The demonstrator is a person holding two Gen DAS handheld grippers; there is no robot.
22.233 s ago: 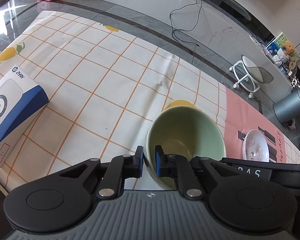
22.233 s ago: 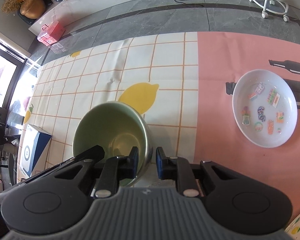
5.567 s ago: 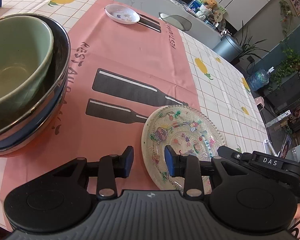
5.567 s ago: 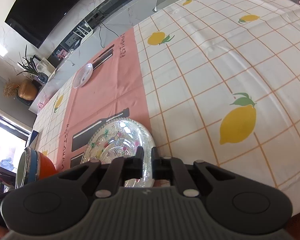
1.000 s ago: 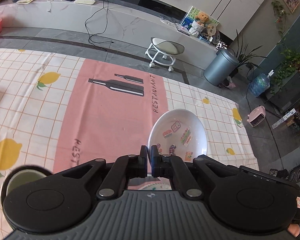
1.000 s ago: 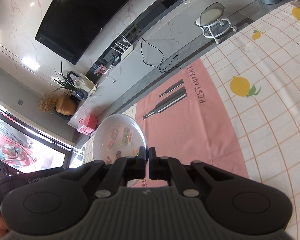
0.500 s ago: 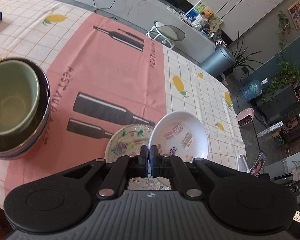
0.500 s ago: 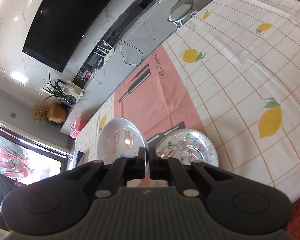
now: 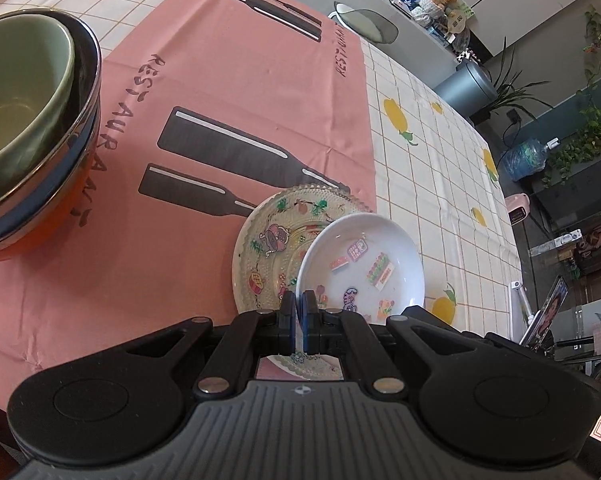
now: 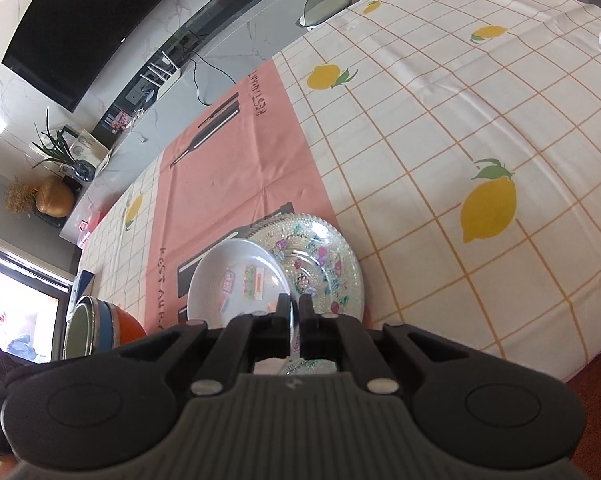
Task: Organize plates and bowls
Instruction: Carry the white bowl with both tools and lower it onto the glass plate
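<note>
Both the left gripper (image 9: 299,306) and the right gripper (image 10: 294,310) clench opposite rims of the white sticker-decorated shallow plate (image 9: 364,264), holding it tilted just over the clear patterned glass plate (image 9: 276,240) on the pink tablecloth (image 9: 228,92).

Ahead of you the surface (image 9: 440,184) wears a checked cloth with lemons and a pink runner (image 9: 236,92) printed with dark bottles. Beyond its far edge you see a stool (image 9: 364,24), a grey bin (image 9: 466,90), and a wall television (image 10: 88,20).
</note>
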